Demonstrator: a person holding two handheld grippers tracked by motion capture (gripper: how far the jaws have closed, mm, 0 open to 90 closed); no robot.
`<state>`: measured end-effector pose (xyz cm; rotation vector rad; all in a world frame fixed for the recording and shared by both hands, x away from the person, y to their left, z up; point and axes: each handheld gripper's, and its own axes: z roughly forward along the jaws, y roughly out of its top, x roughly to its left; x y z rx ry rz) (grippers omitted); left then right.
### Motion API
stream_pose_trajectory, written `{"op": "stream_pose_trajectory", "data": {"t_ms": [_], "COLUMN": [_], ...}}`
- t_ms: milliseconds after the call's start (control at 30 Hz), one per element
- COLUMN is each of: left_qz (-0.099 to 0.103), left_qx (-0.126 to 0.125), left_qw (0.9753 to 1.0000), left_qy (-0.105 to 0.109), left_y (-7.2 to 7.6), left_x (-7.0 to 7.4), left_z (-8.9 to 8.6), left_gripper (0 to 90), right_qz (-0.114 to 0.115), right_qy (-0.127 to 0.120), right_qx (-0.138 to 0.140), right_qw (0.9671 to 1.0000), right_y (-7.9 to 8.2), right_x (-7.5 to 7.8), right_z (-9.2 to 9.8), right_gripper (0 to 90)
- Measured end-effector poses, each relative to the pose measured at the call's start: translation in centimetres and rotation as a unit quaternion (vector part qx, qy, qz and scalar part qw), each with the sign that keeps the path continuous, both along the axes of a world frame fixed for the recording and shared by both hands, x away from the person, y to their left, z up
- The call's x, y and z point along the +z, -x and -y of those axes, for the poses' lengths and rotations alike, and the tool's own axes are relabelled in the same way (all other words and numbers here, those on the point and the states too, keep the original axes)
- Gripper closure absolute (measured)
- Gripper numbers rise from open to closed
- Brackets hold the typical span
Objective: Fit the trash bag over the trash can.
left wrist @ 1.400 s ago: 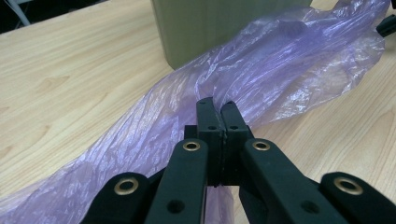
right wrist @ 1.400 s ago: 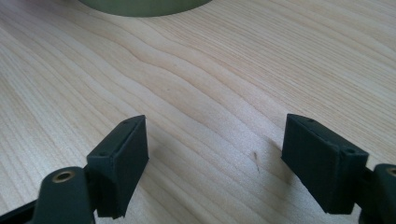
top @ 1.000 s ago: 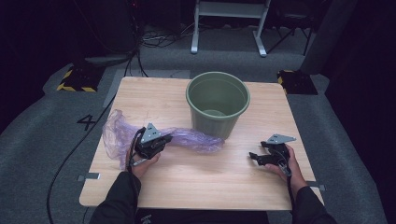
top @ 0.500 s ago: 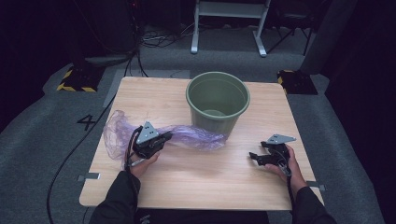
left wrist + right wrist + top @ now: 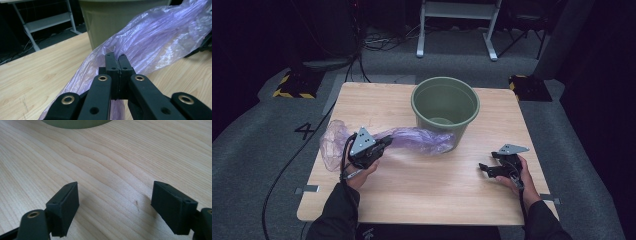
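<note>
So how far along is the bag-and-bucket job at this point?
Early stage. Done: the left gripper has its jaws shut on the purple bag, which lies stretched across the table with its far end against the bucket. In hand: that grip alone. Left: the bucket looks empty and unlined, and the right gripper rests apart on bare wood, jaws open, holding nothing.

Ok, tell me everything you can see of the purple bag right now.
The bag is thin, translucent purple plastic, crinkled and glossy. It lies stretched across the table, from a loose bunched end at the left edge to the foot of the green bucket, where its other end rests against the wall. The left claw is shut on a fold near its middle, pinching the film between the jaws. Nothing shows inside it; it looks empty and flattened.
</note>
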<state>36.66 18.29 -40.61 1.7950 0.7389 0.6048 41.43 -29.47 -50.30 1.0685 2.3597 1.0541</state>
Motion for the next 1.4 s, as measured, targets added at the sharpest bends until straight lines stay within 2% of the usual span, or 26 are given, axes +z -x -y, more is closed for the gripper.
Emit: {"op": "stream_pose_trajectory", "data": {"t_ms": [133,433,600,633,867,1000,1067,1200,1400], "left_qz": [0.007,0.023,0.033,0.036,0.05,0.062,0.062,0.067,0.062], "left_qx": [0.002,0.008,0.014,0.014,0.025,0.037,0.036,0.039,0.046], "left_qw": [1.0,0.9992,0.9986,0.9981,0.9963,0.9958,0.9957,0.9959,0.9967], "left_qy": [0.0,0.032,0.039,0.047,0.064,0.057,0.058,0.048,0.023], "left_y": [0.1,0.5,0.5,0.6,1.0,0.9,0.6,0.0,-1.8], "left_x": [0.4,1.8,2.8,3.2,4.2,4.9,5.3,5.9,6.7], "left_z": [0.0,-1.1,-1.6,-1.8,-2.7,-2.8,-2.6,-2.2,-0.5], "left_gripper": [89.5,89.5,89.5,89.5,89.6,89.6,89.5,89.5,89.5], "right_qz": [0.0,0.0,0.0,0.0,0.0,0.0,0.0,0.0,0.0], "right_qy": [0.0,0.0,0.0,0.0,0.0,0.0,0.0,0.0,0.0], "right_qx": [-0.001,-0.001,-0.001,-0.001,-0.001,-0.001,-0.001,-0.001,-0.001], "right_qw": [1.0,1.0,1.0,1.0,1.0,1.0,1.0,1.0,1.0], "right_y": [0.0,0.0,0.0,0.0,0.0,0.0,0.0,0.0,0.0], "right_x": [0.0,0.0,0.0,0.0,0.0,0.0,0.0,0.0,0.0], "right_z": [0.0,0.0,0.0,0.0,0.0,0.0,0.0,0.0,0.0], "right_gripper": [22.1,22.1,22.1,22.1,22.1,22.1,22.1,22.1,22.1]}}
